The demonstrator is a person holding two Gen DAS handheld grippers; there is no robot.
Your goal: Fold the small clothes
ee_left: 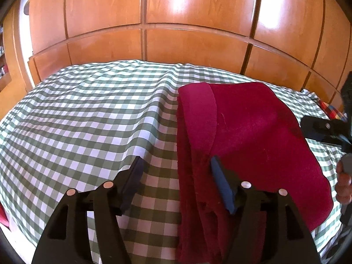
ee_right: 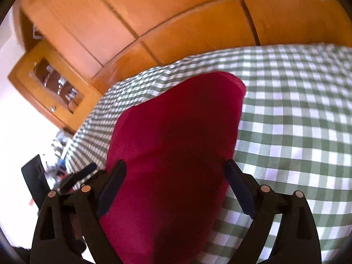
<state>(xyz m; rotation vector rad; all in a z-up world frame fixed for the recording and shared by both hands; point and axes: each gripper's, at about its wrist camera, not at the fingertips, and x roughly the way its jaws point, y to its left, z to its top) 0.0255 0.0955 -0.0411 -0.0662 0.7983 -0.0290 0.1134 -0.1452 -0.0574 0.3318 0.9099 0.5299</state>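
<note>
The red cloth (ee_left: 253,132) lies folded on the checked bedspread (ee_left: 88,114). The left gripper (ee_left: 176,165) stands released, one finger over the cloth's left edge. The right gripper (ee_right: 173,167) is spread wide, cloth below it, ungripped. Judged step: fold just laid; next, regrasp an edge.
</note>
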